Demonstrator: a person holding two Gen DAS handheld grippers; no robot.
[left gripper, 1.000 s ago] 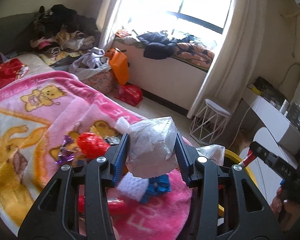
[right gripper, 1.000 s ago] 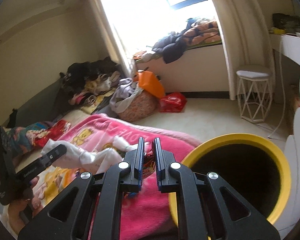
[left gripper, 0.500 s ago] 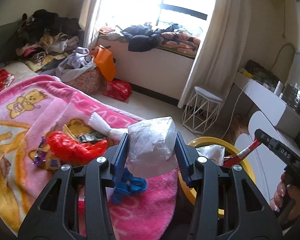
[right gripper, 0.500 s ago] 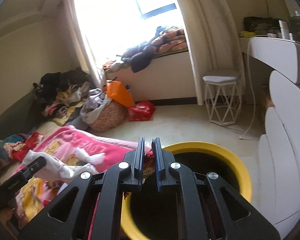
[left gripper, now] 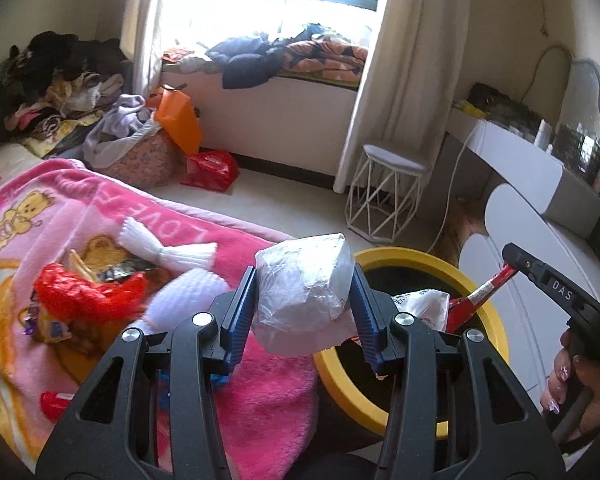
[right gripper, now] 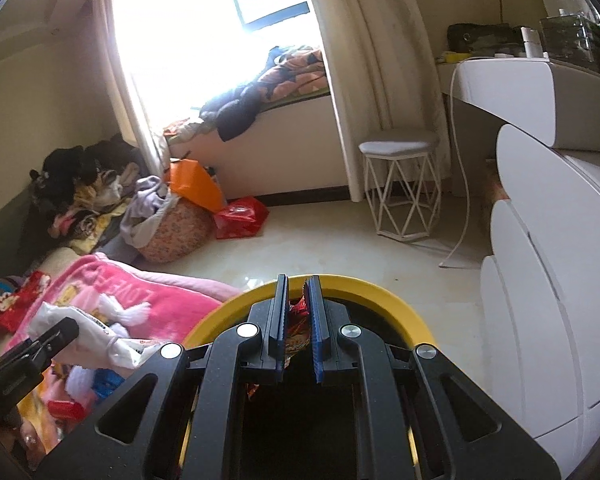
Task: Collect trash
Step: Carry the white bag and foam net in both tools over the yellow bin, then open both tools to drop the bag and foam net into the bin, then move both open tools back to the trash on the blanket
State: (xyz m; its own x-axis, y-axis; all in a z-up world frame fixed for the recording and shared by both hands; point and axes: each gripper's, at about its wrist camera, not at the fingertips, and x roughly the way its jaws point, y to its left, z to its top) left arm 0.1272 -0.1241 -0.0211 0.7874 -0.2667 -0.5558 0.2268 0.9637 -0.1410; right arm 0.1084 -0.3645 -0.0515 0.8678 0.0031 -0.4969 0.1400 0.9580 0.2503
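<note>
crinkled plastic bag (left gripper: 300, 300), round yellow-rimmed bin (left gripper: 412, 258)

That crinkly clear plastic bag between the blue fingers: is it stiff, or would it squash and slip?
The plastic bag looks soft: its film wrinkles and bulges between the fingers, so it probably squashes. It seems light, and the glossy film could slip.

The left gripper (left gripper: 304, 312) is matt black plastic and clamps a crinkled, glossy clear plastic bag (left gripper: 302, 300). The pink blanket (left gripper: 260, 396) at near left is fuzzy cloth. The yellow bin (right gripper: 364, 286) rim looks smooth.
</note>
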